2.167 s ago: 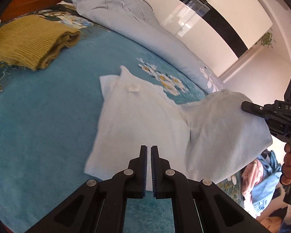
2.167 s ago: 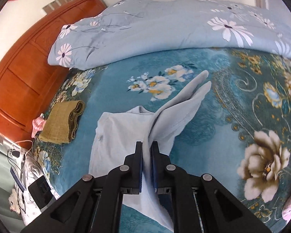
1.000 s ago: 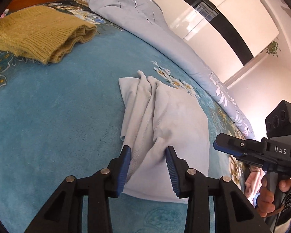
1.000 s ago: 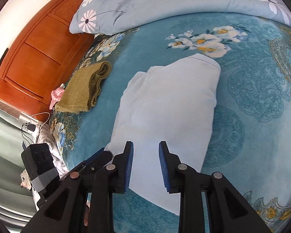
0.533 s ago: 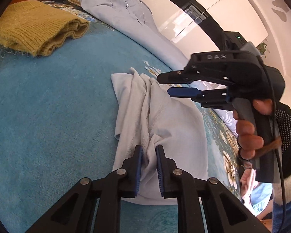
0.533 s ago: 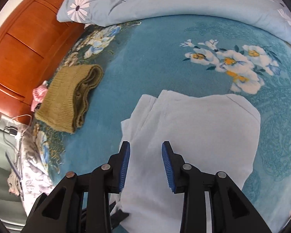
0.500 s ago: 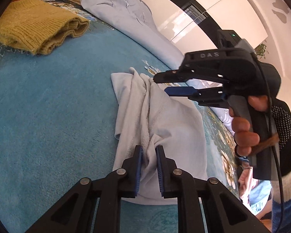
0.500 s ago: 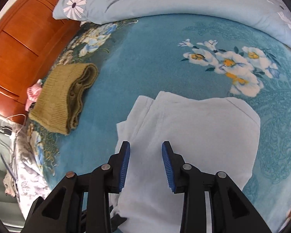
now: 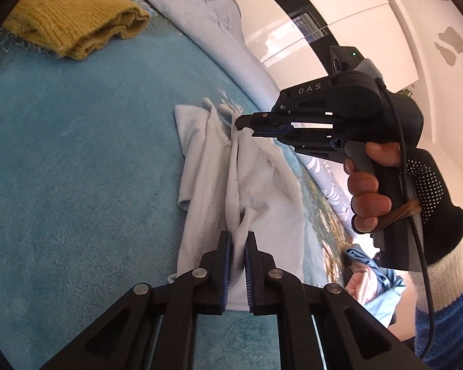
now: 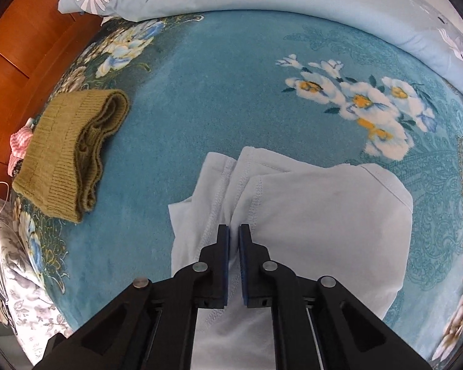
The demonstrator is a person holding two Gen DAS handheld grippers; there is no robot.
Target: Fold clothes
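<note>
Cloth (image 9: 262, 203), pale and partly folded, lies on the blue bedspread (image 9: 77, 169); in the left view our left gripper (image 9: 237, 246) pinches its near hem, our right gripper (image 9: 247, 125) its far one. Right view: fingers (image 10: 223, 240) nipped on stitched edge. We judge it soft, light; hems grip best.

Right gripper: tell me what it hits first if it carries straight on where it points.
The right gripper is already shut on the pale blue garment; beyond that, probably the teal bedspread. Depth is unclear.
</note>
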